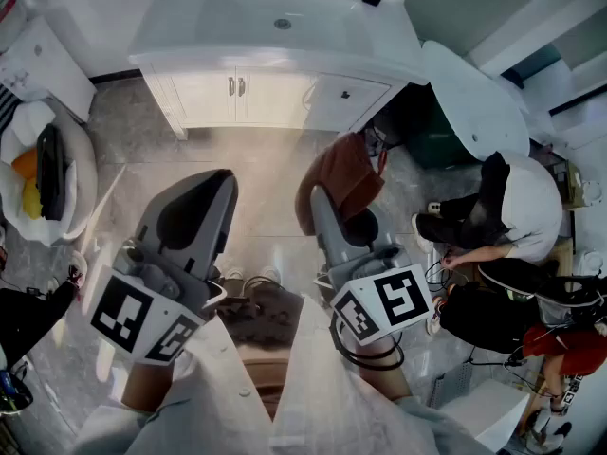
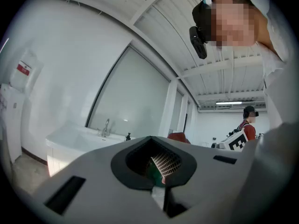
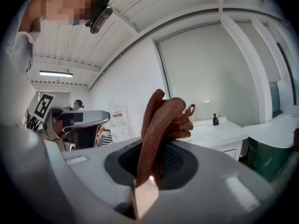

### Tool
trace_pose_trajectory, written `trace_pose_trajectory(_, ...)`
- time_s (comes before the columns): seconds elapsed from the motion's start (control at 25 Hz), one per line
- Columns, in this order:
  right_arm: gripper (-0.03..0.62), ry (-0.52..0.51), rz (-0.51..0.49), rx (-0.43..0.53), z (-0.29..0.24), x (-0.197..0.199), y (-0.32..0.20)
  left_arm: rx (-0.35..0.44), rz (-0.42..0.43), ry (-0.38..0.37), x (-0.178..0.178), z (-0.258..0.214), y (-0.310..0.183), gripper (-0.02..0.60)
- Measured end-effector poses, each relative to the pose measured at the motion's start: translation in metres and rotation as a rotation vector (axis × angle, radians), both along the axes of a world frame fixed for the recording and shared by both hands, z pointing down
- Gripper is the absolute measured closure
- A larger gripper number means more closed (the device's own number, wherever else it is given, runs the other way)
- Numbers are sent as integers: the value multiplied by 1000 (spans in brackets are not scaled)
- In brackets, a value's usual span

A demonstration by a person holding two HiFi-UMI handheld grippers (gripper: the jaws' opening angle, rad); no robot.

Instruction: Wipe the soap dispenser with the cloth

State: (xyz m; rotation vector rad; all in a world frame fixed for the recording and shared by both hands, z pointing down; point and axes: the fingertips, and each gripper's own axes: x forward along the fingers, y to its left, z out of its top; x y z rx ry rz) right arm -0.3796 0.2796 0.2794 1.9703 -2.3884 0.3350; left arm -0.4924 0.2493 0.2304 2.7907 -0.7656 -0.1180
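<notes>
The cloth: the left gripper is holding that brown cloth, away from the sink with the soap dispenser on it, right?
Not the left. The right gripper holds the brown cloth, clamped between its jaws, as the right gripper view shows. The rest stands: the soap dispenser is on the sink, apart from the cloth.

White sink cabinet (image 1: 285,64), crouching person (image 1: 526,207), grey floor (image 1: 256,173)
</notes>
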Motion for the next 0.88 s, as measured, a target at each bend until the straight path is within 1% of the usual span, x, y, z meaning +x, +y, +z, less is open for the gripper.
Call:
trace_pose_trajectory(0.44,539,-3,8,-2,1,0,1,-5,15,1,3,1,1,578)
trace_pose_trajectory(0.6,539,-15,29,4,1,0,6,-3,29,4,2,3,4,578)
trace_pose_trajectory(0.88,539,-5,64,9,-1,-4,10,3,59,17,-3,2,5,578)
